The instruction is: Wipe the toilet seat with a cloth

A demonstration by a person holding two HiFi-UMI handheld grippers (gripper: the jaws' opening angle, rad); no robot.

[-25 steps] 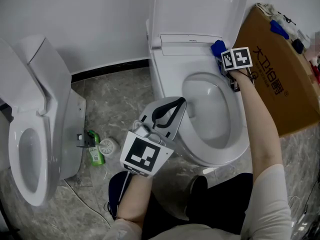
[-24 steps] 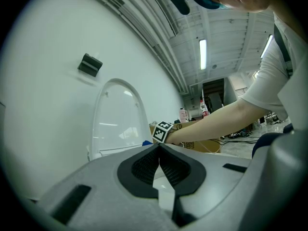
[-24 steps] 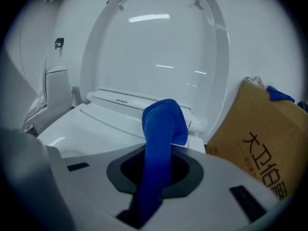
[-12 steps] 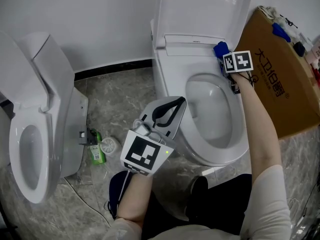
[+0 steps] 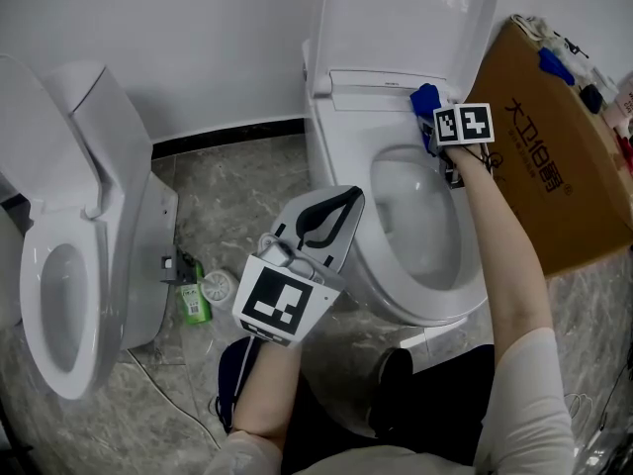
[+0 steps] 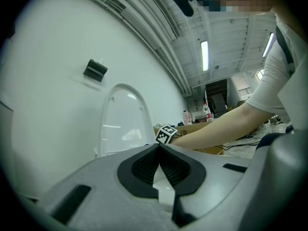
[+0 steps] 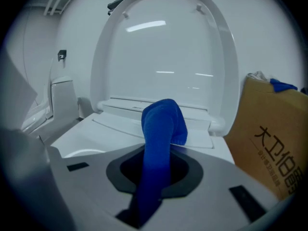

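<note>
Looking down in the head view, far left there's a second toilet (image 5: 59, 295) with a green bottle (image 5: 194, 303) on the floor beside it. My left tongs (image 5: 348, 204) hang by the front left edge of the main toilet, pinched together with nothing in them. Next over is the toilet seat (image 5: 425, 310), with the lid (image 5: 406, 18) raised. The blue cloth (image 5: 425, 100) is at the seat's back right corner near the hinge, clamped in my right tongs (image 5: 435, 125). A cardboard box (image 5: 554, 156) stands just right of that.
</note>
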